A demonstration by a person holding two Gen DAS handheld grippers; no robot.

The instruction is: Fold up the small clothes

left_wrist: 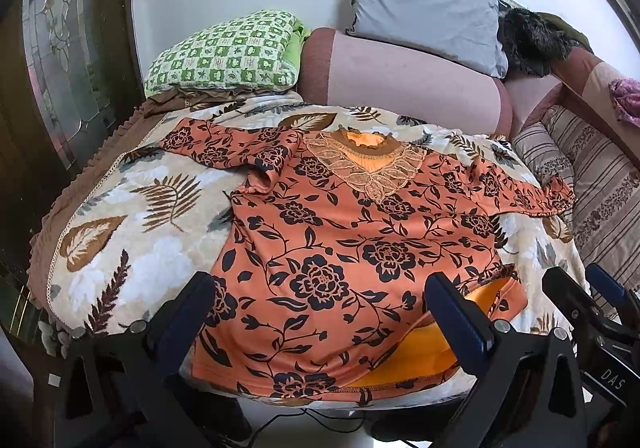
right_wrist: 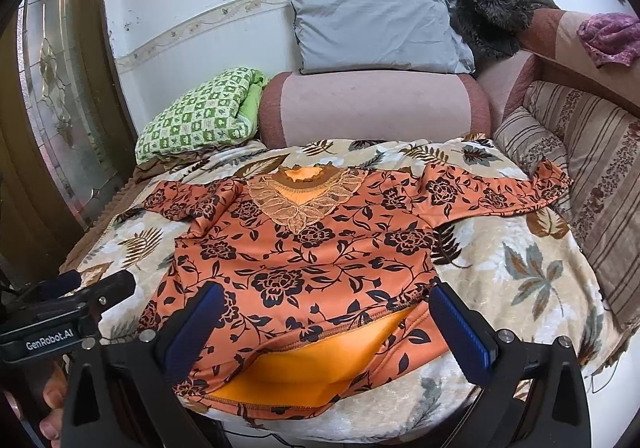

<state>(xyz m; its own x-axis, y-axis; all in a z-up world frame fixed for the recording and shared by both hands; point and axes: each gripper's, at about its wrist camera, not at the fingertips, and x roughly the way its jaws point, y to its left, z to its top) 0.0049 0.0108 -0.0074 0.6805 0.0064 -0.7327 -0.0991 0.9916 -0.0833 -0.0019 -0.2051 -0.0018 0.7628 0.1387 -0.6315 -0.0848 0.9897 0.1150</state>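
Observation:
An orange blouse [left_wrist: 340, 248] [right_wrist: 304, 260] with black flowers and a lace collar lies face up on a leaf-patterned blanket [left_wrist: 132, 232] [right_wrist: 520, 272]. Both sleeves are spread outward. Its hem faces me, and near the right corner the hem is turned up, showing the plain orange lining [left_wrist: 420, 356] [right_wrist: 316, 364]. My left gripper [left_wrist: 320, 308] hovers open above the hem with nothing between its fingers. My right gripper [right_wrist: 328, 320] also stands open, straddling the turned-up hem. In the right wrist view the left gripper shows at the far left.
Behind the blanket sit a pink bolster [left_wrist: 400, 79] [right_wrist: 372, 107], a grey pillow [left_wrist: 424, 7] [right_wrist: 376, 27] and a green checked folded quilt [left_wrist: 224, 51] [right_wrist: 196, 111]. A striped cushion [right_wrist: 580, 155] lines the right side. A glazed door [left_wrist: 60, 47] stands at the left.

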